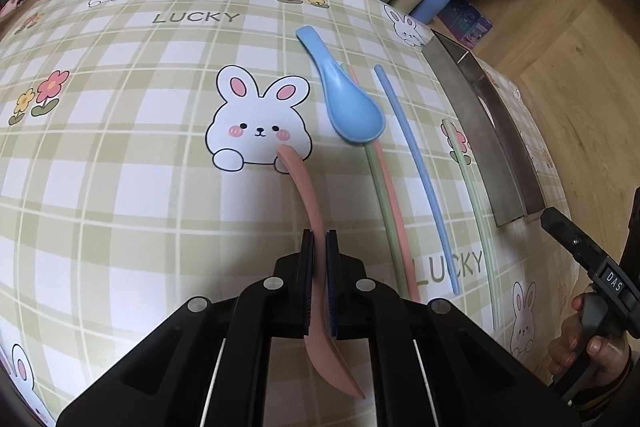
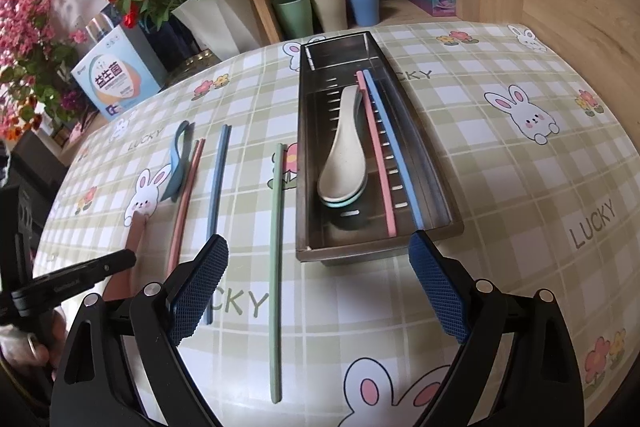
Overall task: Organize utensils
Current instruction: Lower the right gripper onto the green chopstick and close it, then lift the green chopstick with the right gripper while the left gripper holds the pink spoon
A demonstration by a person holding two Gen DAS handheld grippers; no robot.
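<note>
My left gripper (image 1: 319, 239) is shut on a pink spoon (image 1: 300, 187) and holds it by the handle; the bowl hangs back between the arms. It also shows in the right wrist view (image 2: 134, 239). On the table lie a blue spoon (image 1: 348, 99), a green and a pink chopstick (image 1: 386, 195) side by side, a blue chopstick (image 1: 416, 171) and a green chopstick (image 2: 276, 259). My right gripper (image 2: 318, 267) is open and empty, just before the steel tray (image 2: 308, 147). The tray holds a cream spoon (image 2: 344, 155) on a green one, a pink chopstick (image 2: 376, 151) and a blue chopstick (image 2: 394, 151).
A wooden shelf with cups (image 2: 328, 7) and boxes stands behind the tray. A white vase of red roses (image 2: 216, 23), a blue box (image 2: 116, 75) and pink flowers stand along the back left edge. The plaid cloth (image 2: 500, 187) is bare to the tray's right.
</note>
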